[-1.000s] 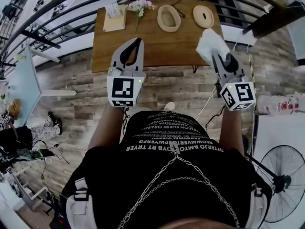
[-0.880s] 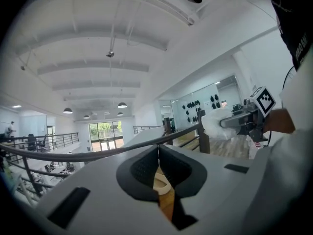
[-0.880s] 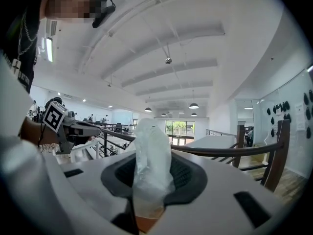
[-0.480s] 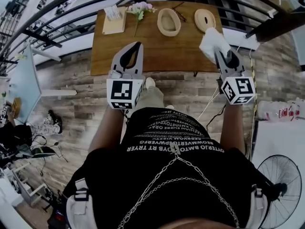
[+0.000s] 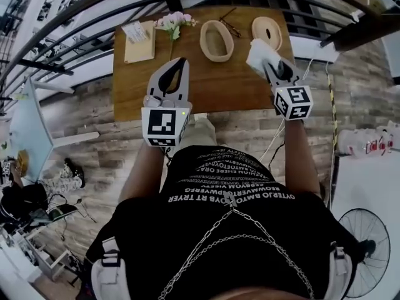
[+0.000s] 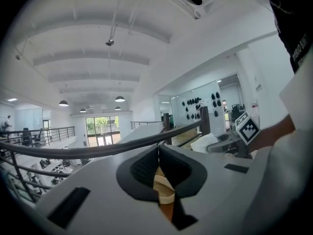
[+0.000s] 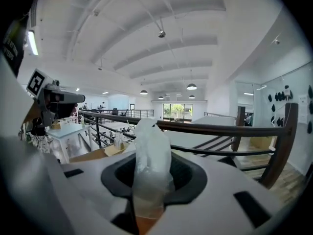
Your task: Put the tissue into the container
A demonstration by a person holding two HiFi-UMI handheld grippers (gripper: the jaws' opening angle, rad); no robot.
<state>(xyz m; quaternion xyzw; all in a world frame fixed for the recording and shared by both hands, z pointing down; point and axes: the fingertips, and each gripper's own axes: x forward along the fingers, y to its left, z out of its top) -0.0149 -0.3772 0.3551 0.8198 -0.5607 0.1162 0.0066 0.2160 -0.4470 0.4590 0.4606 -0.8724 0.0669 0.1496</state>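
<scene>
Your right gripper (image 5: 269, 66) has moved forward and a bit to the left since a second ago. The table (image 5: 187, 86) now lies closer under both your tools. This gripper's jaws are pressed on the white tissue (image 5: 258, 50). The tissue sticks up between them, over the right part of the table.

Your left gripper (image 5: 182, 61) has its jaws closed together with nothing in them. It is over the middle of the table.

The oval container (image 5: 217, 40) sits near the far edge, between your two grippers and well apart from the tissue. Just past the tissue lies a flatter oval piece (image 5: 266, 31) with a slot in it. Some pink flowers (image 5: 174, 22) lie to the left of the container. A flat board (image 5: 139, 37) with a small pack on it lies at the far left. Nothing stands between the tissue and the container.

The table is brown wood. It stands on a plank floor (image 5: 231, 120), right against a dark railing (image 5: 81, 42). A fan (image 5: 369, 255) is down by your right side. The room beyond is big and bright, with a white ceiling (image 7: 161, 13) and hanging lamps (image 7: 191, 86).
</scene>
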